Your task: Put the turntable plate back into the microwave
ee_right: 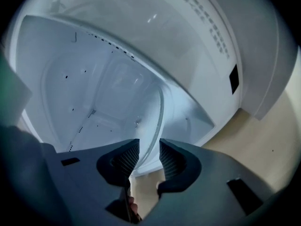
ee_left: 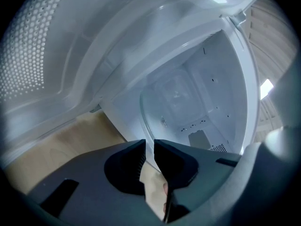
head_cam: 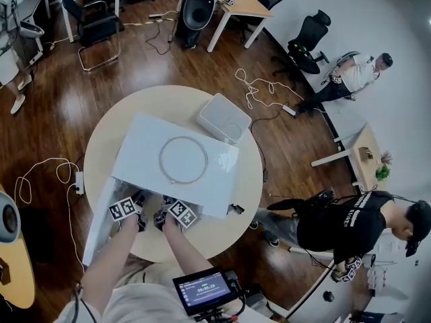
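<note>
Clear glass, the turntable plate [ee_left: 175, 100] sits inside the cavity of the white microwave [head_cam: 145, 147], with its near rim at the cavity mouth. The left gripper [ee_left: 149, 147] is clenched on that rim. The right gripper [ee_right: 149, 149] has its jaws apart, and the rim runs between the ribbed pads without being pressed. From here I can't tell whether the plate rests on the cavity floor. The cavity walls leave free room around the plate, and the door [head_cam: 97, 221] is swung wide to the person's left. The microwave fills much of the round pale-wood worktop [head_cam: 108, 130], with a bare strip along the near edge and a white box [head_cam: 224, 118] just behind it. Only the head view shows a thin ring [head_cam: 160, 160] lying on the microwave's top, cables [head_cam: 40, 173] looped on the wooden floor, and a small screen [head_cam: 202, 289] whose digits are too small to read. Only the left gripper view shows the door's perforated mesh, and only the right gripper view shows a dark slot [ee_right: 233, 79] in the front frame.
</note>
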`<state>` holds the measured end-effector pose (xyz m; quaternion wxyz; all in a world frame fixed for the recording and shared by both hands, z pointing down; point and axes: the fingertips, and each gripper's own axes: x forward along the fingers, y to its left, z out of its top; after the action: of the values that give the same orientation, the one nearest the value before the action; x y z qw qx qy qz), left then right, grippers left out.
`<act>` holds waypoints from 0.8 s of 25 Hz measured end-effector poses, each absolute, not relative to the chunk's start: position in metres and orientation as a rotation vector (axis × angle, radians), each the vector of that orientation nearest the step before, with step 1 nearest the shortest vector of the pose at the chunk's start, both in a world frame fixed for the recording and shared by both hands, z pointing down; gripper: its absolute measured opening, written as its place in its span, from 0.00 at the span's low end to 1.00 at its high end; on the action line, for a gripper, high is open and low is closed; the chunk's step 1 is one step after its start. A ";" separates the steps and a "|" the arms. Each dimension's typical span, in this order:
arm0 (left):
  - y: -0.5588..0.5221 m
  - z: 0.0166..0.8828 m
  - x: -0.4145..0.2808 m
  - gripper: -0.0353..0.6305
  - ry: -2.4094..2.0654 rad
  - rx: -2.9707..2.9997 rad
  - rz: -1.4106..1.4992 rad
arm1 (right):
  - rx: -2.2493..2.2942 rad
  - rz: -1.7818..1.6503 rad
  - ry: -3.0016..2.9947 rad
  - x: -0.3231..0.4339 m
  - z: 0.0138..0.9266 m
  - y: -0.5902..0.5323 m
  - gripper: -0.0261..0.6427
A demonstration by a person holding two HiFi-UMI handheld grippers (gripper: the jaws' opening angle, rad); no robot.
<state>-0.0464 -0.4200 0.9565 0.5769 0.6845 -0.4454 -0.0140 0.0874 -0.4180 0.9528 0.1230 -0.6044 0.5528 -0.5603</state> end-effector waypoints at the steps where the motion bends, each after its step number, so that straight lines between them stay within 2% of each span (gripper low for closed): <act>1: -0.420 0.957 -0.047 0.12 -1.044 1.601 -0.031 | -1.749 -1.644 1.609 0.086 0.953 -0.419 0.24; 5: -0.418 0.956 -0.047 0.12 -1.050 1.600 -0.029 | -1.681 -1.689 1.542 0.084 0.954 -0.420 0.22; 7: -0.417 0.956 -0.048 0.12 -1.051 1.598 -0.030 | -1.647 -1.706 1.494 0.086 0.956 -0.418 0.14; 8: -0.417 0.956 -0.049 0.12 -1.052 1.597 -0.030 | -1.631 -1.708 1.477 0.086 0.957 -0.418 0.13; 14: -0.410 0.962 -0.058 0.12 -1.071 1.590 -0.025 | -1.605 -1.716 1.437 0.089 0.963 -0.415 0.12; 20: -0.434 0.948 -0.034 0.12 -1.051 1.630 -0.050 | -1.704 -1.686 1.404 0.122 0.954 -0.430 0.11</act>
<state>-0.0339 -0.4339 0.9481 0.5654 0.6929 -0.4469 -0.0211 0.1224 -0.4303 0.9538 0.1810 -0.6032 0.4972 -0.5968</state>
